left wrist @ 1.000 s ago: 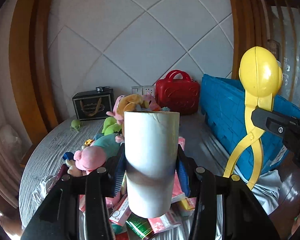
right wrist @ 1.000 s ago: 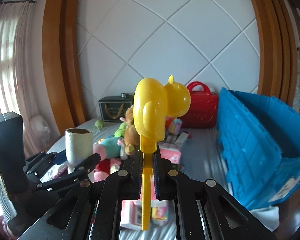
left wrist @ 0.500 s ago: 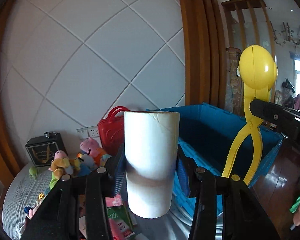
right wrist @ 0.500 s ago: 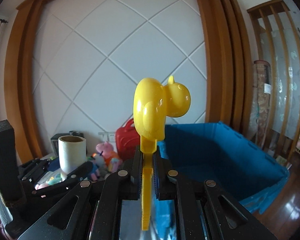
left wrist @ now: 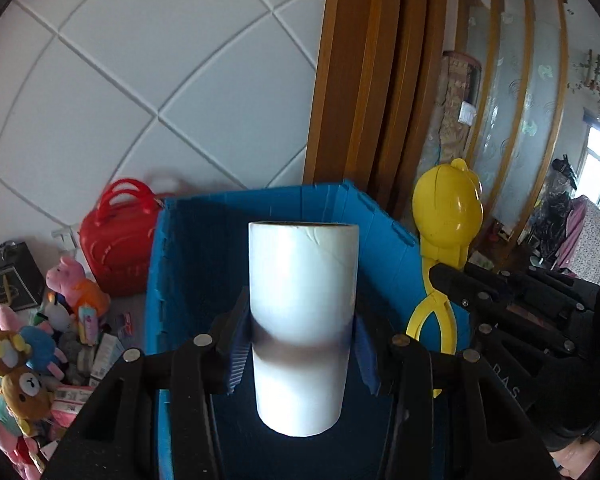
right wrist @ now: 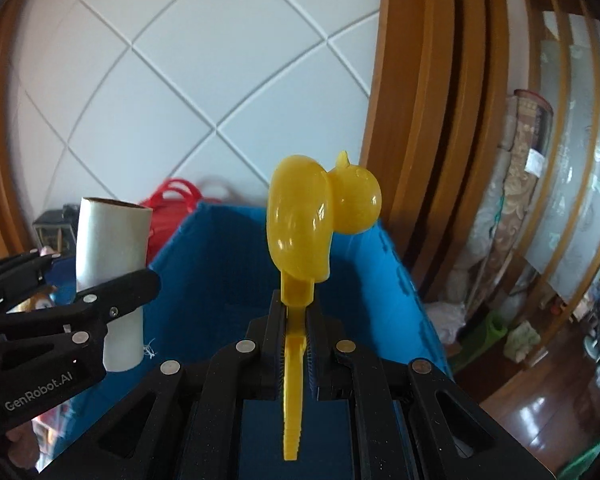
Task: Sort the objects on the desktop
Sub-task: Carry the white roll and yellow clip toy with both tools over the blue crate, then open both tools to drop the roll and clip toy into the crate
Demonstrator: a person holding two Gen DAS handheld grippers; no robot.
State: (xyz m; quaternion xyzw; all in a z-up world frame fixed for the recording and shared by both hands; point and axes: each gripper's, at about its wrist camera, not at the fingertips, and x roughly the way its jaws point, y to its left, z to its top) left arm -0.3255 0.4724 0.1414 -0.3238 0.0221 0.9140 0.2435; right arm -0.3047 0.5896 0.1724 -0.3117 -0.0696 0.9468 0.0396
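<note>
My left gripper (left wrist: 302, 344) is shut on an upright white roll (left wrist: 303, 312) with a cardboard core, held over the open blue crate (left wrist: 188, 248). To its right my right gripper (right wrist: 296, 336) is shut on the handle of a yellow bear-shaped clip toy (right wrist: 304, 224), whose head stands up above the jaws. The right wrist view shows the same blue crate (right wrist: 228, 268) straight ahead below the toy, with the white roll (right wrist: 112, 256) and the left gripper (right wrist: 60, 308) at the left. The yellow toy (left wrist: 446, 216) also shows at the right of the left wrist view.
A red handbag (left wrist: 118, 240) stands against the quilted white wall beside the crate. Plush toys (left wrist: 28, 356) and small boxes lie heaped on the table at the left, with a black box (left wrist: 10, 280) behind. Wooden pillars (left wrist: 364, 80) and a glass screen rise behind the crate.
Both grippers have swung right, away from the toy heap, and now face the blue crate. The roll and the yellow toy stay gripped as before.
</note>
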